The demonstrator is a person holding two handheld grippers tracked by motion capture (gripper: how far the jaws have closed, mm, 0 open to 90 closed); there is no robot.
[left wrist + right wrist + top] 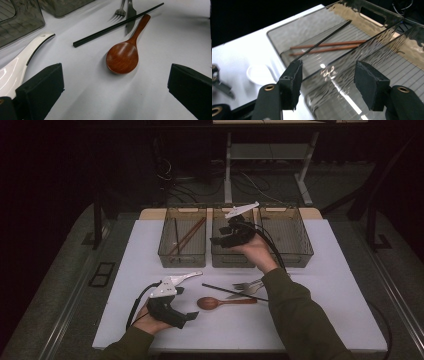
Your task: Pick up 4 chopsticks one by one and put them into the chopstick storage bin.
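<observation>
A brown wooden spoon (pixel 212 303) lies mid-table, and in the left gripper view its bowl (pixel 122 57) sits just ahead of the jaws. Beyond it lie a black chopstick (pixel 115 26), a fork (pixel 120 11) and a knife (pixel 130 15). My left gripper (pixel 186 304) rests low at the front left, open wide (pixel 115 85) with nothing between its jaws. A white spoon (pixel 22 62) lies beside its left jaw. My right gripper (pixel 219 240) hovers over the bins, open (pixel 328 82) and empty. Below it, the left bin (pixel 287 32) holds two brown chopsticks (pixel 329 46) and a black chopstick (pixel 324 38).
Three clear grey bins stand in a row at the back of the white table: left (pixel 182 255), middle (pixel 232 260) and right (pixel 295 255). The table's front edge (pixel 240 347) lies close to the person's sleeves. Dark floor and table legs lie beyond.
</observation>
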